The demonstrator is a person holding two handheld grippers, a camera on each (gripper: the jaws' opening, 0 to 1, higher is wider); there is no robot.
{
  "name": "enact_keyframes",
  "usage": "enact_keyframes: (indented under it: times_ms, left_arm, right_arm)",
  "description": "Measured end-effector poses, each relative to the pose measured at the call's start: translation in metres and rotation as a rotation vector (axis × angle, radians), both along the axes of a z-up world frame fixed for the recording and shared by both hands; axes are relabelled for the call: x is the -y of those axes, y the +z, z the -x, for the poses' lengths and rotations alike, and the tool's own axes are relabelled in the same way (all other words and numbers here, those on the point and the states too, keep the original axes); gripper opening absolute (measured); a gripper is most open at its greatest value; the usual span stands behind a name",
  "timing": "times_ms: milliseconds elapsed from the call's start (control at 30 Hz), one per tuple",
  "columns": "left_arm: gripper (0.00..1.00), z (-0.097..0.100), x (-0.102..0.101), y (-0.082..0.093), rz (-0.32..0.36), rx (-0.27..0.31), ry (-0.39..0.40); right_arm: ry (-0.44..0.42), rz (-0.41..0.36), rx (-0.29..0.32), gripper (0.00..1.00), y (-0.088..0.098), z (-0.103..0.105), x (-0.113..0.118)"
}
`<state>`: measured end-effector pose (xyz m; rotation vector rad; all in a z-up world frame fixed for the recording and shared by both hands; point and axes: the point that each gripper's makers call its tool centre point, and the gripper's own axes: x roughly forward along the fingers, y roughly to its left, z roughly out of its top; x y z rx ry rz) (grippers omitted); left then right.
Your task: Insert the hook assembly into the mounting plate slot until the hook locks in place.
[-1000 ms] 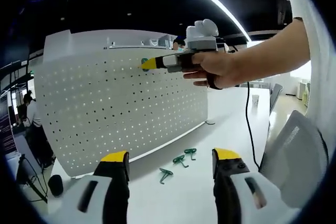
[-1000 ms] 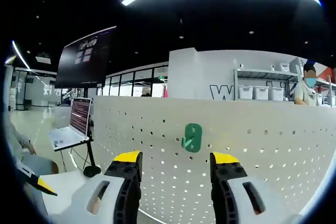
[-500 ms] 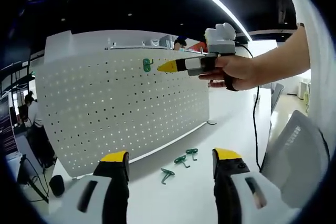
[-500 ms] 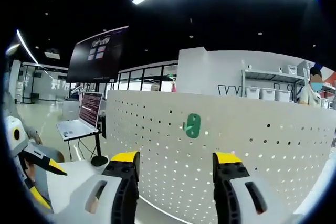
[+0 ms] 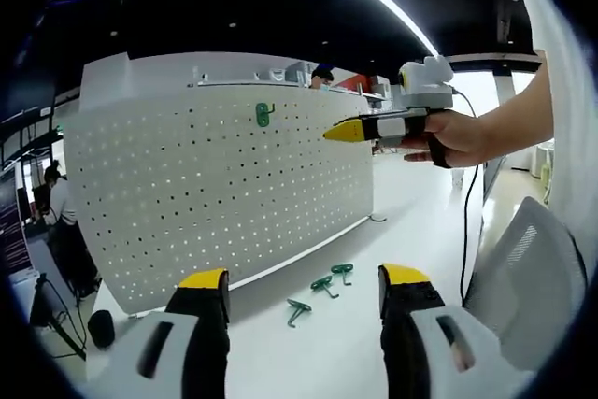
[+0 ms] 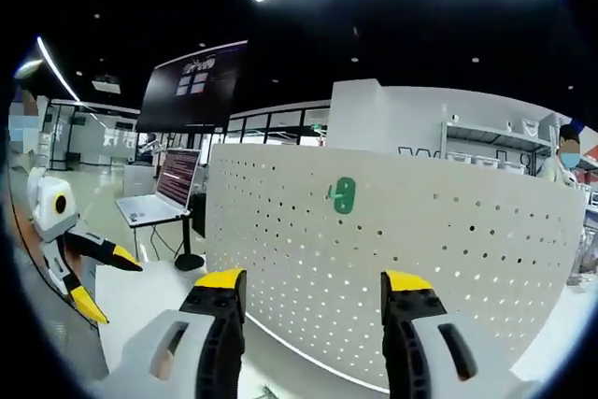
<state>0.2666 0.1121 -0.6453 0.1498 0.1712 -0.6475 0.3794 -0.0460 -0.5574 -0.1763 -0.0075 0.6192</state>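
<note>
A green hook (image 5: pixel 263 115) (image 6: pixel 344 195) hangs high on the white perforated mounting plate (image 5: pixel 215 184) (image 6: pixel 402 259). Three more green hooks (image 5: pixel 320 288) lie on the white table at the plate's foot. My left gripper (image 5: pixel 304 282) is open above the table, nothing between its jaws. My right gripper (image 6: pixel 313 287) is open too and faces the plate from some distance. In the left gripper view the right gripper (image 5: pixel 348 131), held by a hand (image 5: pixel 458 137), hovers to the right of the hung hook. The left gripper (image 6: pixel 98 277) appears at the left edge of the right gripper view.
A white table (image 5: pixel 411 231) runs along the plate's foot. A grey chair (image 5: pixel 523 277) stands at the right. A cable (image 5: pixel 464 221) hangs from the hand. A laptop on a stand (image 6: pixel 163 203) is behind the plate's left end. Shelves with bins (image 6: pixel 495 142) are beyond.
The right gripper has drawn back from the plate to the right, leaving the green hook hanging on it. The left gripper has stayed still.
</note>
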Motion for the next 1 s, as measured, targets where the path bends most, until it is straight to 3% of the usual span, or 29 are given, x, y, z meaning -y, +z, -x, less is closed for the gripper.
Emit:
enact_keyframes:
  times_ms: [300, 1000]
  left_arm:
    - [0.67, 0.001, 0.001, -0.001, -0.004, -0.002, -0.005]
    - [0.67, 0.002, 0.001, -0.001, -0.001, -0.01, -0.009]
  right_arm:
    - [0.03, 0.042, 0.004, 0.57, -0.01, 0.022, 0.007]
    - [0.033, 0.062, -0.017, 0.59, -0.034, 0.066, 0.036]
